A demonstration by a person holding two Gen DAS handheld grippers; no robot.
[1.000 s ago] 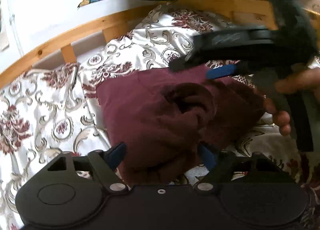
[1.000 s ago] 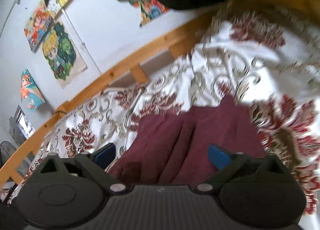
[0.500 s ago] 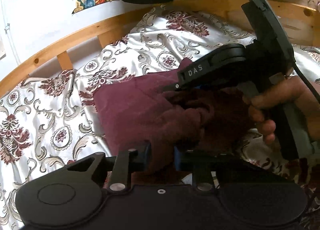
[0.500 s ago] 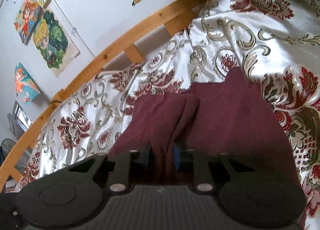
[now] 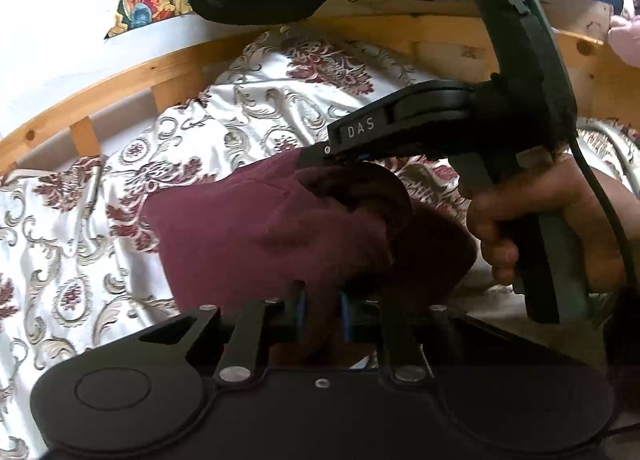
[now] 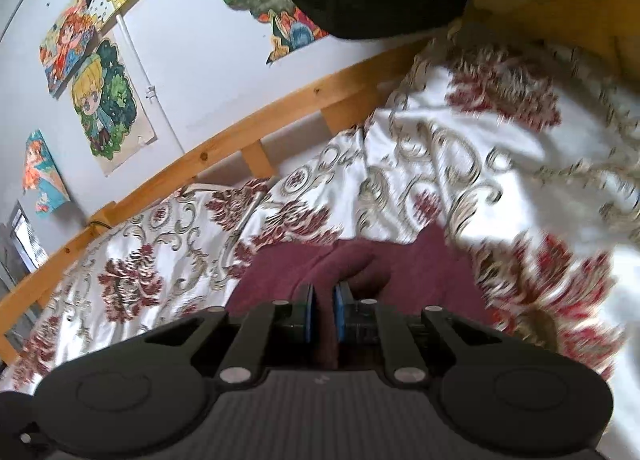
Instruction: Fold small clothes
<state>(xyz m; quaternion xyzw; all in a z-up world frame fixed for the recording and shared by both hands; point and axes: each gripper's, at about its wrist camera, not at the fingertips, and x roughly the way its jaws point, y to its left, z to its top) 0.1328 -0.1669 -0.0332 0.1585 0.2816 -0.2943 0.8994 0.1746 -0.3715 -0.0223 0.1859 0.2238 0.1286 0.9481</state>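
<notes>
Left wrist view showed the left gripper point(image 5: 322, 314) with its blue pads pinched tight on a fold of the maroon garment point(image 5: 256, 227), which lay bunched on the flowered bedspread point(image 5: 80, 244). Further right, the right gripper point(image 5: 320, 155) — held in the person's right hand point(image 5: 532, 219) — had its fingers drawn together on the far edge of the same cloth. A wooden bed rail point(image 5: 120, 87) ran behind.

Right wrist view showed the right gripper point(image 6: 323, 312) nearly closed, a strip of the maroon garment point(image 6: 416, 272) clamped between its blue pads — the rest spread on the bedspread point(image 6: 160, 260). Cartoon posters point(image 6: 104, 99) hung on the wall above the bed rail point(image 6: 224, 155).
</notes>
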